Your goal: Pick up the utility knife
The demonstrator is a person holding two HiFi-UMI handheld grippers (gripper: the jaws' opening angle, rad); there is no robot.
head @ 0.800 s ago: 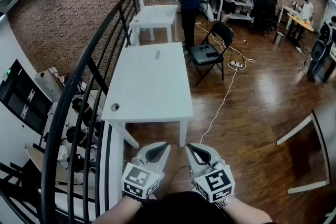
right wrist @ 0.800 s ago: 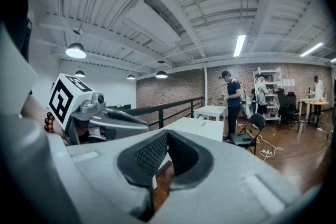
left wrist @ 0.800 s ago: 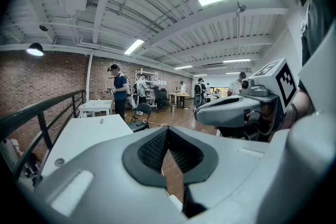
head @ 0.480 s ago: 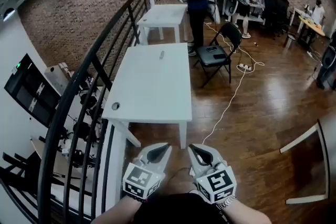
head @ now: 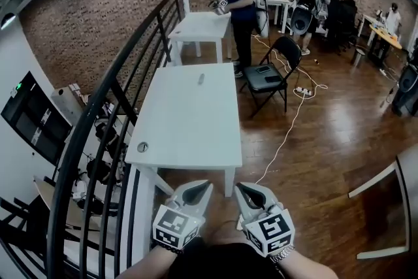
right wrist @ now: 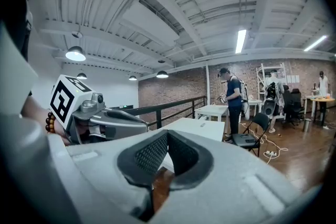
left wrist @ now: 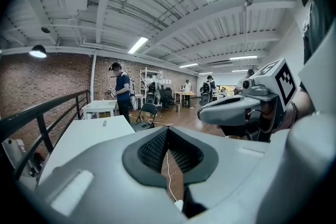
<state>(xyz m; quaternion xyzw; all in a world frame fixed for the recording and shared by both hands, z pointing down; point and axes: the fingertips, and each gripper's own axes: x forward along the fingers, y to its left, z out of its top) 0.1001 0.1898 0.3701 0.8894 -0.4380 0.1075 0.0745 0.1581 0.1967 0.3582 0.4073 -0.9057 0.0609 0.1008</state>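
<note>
The utility knife [head: 200, 79] is a small grey bar lying near the far end of the long white table [head: 189, 134]. It also shows as a tiny grey mark in the left gripper view [left wrist: 104, 123] and the right gripper view [right wrist: 202, 124]. My left gripper [head: 206, 185] and right gripper [head: 239, 186] hang side by side close to my body, short of the table's near edge and far from the knife. Both are shut with nothing between the jaws, which meet in the left gripper view [left wrist: 167, 130] and the right gripper view [right wrist: 167, 134].
A black metal railing [head: 111, 114] runs along the table's left side. A black folding chair [head: 269, 72] stands at the right of the table, and a white cable [head: 284, 131] trails over the wooden floor. A person [head: 238, 3] stands by a second white table [head: 199, 26] beyond.
The head view has shifted, so the table and knife sit a little lower in the picture. Both grippers keep their place at the bottom and stay shut.
</note>
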